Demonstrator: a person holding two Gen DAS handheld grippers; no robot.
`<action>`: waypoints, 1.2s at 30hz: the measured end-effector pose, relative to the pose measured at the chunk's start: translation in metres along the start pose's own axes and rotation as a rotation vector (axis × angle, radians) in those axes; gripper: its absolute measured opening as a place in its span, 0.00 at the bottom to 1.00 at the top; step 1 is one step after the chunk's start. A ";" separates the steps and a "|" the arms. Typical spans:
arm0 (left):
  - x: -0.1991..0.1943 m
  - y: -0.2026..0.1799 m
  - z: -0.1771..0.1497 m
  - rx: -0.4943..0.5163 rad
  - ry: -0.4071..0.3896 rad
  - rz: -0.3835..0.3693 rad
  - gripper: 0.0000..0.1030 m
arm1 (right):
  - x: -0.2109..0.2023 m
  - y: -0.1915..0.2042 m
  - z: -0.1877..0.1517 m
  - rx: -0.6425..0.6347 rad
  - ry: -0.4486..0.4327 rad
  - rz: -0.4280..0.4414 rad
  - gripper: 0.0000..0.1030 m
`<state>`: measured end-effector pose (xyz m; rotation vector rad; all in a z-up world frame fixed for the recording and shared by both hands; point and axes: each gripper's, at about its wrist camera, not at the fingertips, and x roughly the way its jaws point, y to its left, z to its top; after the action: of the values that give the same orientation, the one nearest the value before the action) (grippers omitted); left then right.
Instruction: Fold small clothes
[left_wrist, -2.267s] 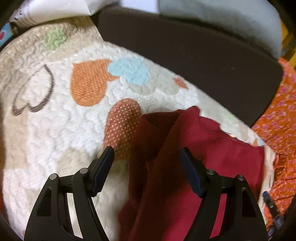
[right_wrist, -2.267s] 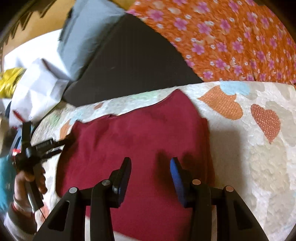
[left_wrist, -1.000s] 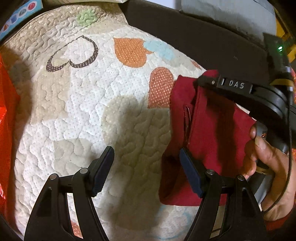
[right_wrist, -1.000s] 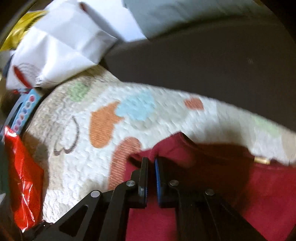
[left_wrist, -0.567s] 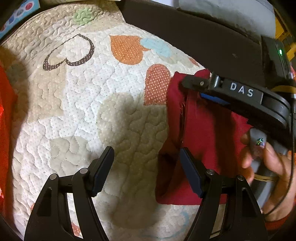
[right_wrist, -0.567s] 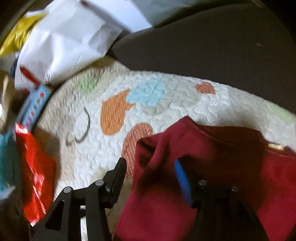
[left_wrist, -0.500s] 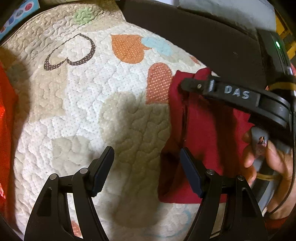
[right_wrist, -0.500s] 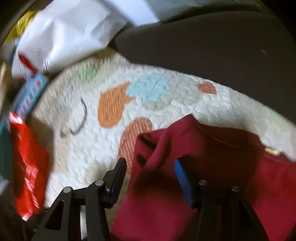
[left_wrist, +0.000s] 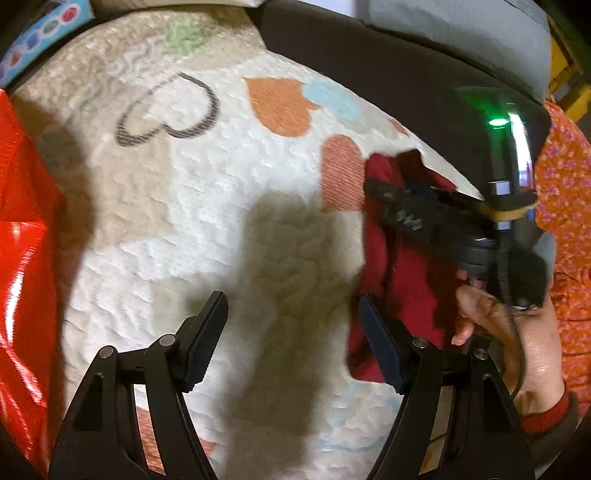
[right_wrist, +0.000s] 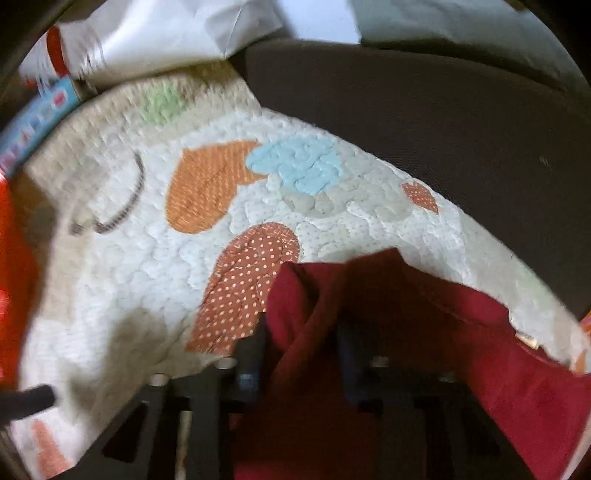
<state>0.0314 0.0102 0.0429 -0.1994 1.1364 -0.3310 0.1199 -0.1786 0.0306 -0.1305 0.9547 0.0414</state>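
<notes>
Right gripper (right_wrist: 299, 343) has just let go and is squeezing in again on a fold of the red cloth (right_wrist: 461, 369) – fabric sits between its jaws (blurry, grip unsure) – on the quilt's (right_wrist: 147, 295) right side, so another fold seems next.

Right wrist view motion-blurred throughout. Right gripper (right_wrist: 301, 338) fingers smeared; dark red garment (right_wrist: 388, 369) fold covers gap, pad contact unreadable. Garment cut off at 5 o'clock. In left wrist view, right hand (left_wrist: 517, 343) hides garment's far side at 3 o'clock; lettering on gripper body unreadable.
</notes>
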 end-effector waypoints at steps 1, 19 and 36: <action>0.000 -0.004 -0.001 0.008 0.001 -0.007 0.72 | -0.012 -0.011 -0.002 0.042 -0.022 0.050 0.17; 0.013 -0.071 -0.012 0.061 -0.035 -0.118 0.72 | -0.162 -0.240 -0.122 0.423 -0.254 0.093 0.15; 0.035 -0.162 -0.042 0.222 -0.023 -0.355 0.72 | -0.154 -0.292 -0.185 0.685 -0.287 0.209 0.48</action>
<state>-0.0194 -0.1534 0.0478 -0.2074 1.0304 -0.7636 -0.0920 -0.4889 0.0783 0.5945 0.6493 -0.0738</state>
